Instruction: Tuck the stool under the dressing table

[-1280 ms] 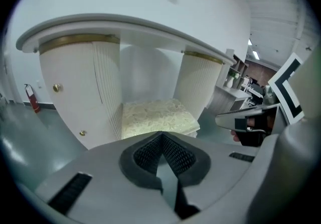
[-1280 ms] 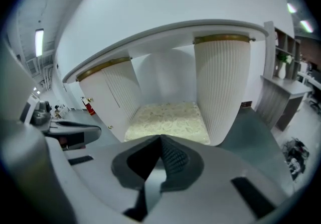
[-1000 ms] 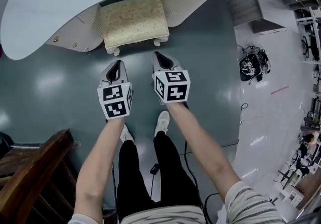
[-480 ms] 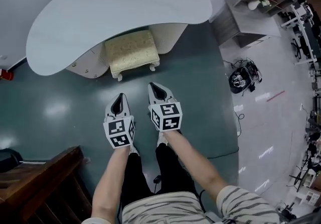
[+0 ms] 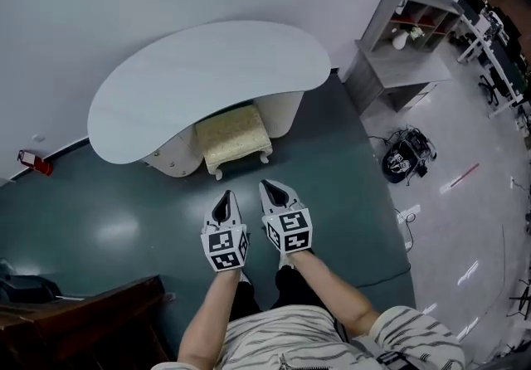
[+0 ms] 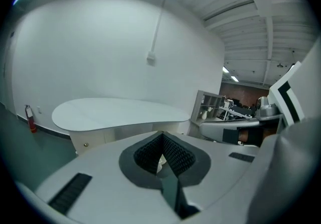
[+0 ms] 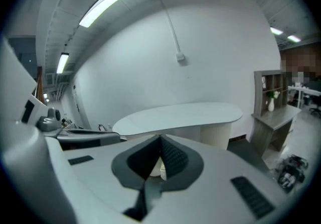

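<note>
L gripper (image 5: 223, 197) & R gripper (image 5: 268, 187): jaws together on both, nothing btwn them. They're side by side above the green floor (image 5: 116, 219), tips twd the stool (image 5: 235, 134). Stool is partly under the dressing table (image 5: 207, 74) front edge, front legs sticking out, clear of both grippers.

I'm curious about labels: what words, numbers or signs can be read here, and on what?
No readable text anywhere.
Cubes on the left gripper and right gripper: only black-and-white square patterns, no letters or numbers.
On the red fire extinguisher: any label is too small to read.
</note>
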Available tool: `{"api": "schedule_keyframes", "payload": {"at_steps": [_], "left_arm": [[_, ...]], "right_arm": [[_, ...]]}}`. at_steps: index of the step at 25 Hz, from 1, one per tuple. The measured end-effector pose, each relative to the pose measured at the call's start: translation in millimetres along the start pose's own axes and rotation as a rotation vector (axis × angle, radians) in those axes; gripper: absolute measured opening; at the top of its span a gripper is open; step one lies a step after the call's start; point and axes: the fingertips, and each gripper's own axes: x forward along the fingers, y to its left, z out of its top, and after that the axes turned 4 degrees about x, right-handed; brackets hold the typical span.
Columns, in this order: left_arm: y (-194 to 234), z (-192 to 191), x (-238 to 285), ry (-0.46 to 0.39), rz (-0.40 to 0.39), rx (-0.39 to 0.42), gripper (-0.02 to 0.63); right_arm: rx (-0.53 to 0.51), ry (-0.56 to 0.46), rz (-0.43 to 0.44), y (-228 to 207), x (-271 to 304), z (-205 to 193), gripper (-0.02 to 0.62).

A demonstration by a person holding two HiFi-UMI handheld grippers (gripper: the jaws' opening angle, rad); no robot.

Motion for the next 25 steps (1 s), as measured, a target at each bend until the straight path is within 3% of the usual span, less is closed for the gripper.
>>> {"api": "schedule_keyframes", "payload": {"at_steps": [12, 25], "left_arm": [[-18.3, 103.0, -66.9, -0.14, -0.037, 0.052, 0.005], [-33.0, 173.6, -117.4, -0.295, -0.061, 0.063, 0.005]], "right_arm": [[-0.052, -0.168, 0.05, 55.1, -62.0, 106.0, 0.014], [-0.071, -0.31, 0.053, 87.2, -108.2, 169.2, 0.014]]}}
